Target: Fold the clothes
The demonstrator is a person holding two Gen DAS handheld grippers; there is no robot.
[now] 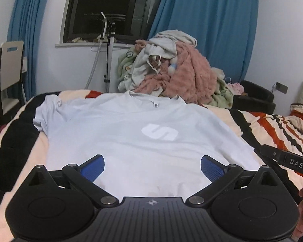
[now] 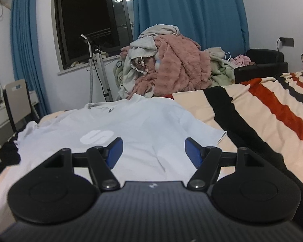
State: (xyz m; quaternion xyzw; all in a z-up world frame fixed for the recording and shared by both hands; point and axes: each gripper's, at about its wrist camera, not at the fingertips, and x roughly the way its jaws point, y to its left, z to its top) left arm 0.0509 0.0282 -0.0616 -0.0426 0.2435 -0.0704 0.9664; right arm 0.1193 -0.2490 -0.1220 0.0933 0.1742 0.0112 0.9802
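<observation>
A pale blue T-shirt (image 1: 131,125) with a white logo lies spread flat, front up, on the striped bed; its collar points away from me. It also shows in the right wrist view (image 2: 143,125). My left gripper (image 1: 152,167) is open and empty, hovering over the shirt's lower hem. My right gripper (image 2: 153,151) is open and empty, over the shirt's lower right part near the right sleeve (image 2: 208,131). The right gripper's body shows at the right edge of the left wrist view (image 1: 288,161).
The striped blanket (image 2: 262,111) covers the bed. A pile of pink and grey clothes (image 1: 171,68) sits behind the shirt. A garment steamer pole (image 1: 109,50), a chair (image 1: 8,70) at the left, a black seat (image 2: 262,60), window and blue curtains stand beyond.
</observation>
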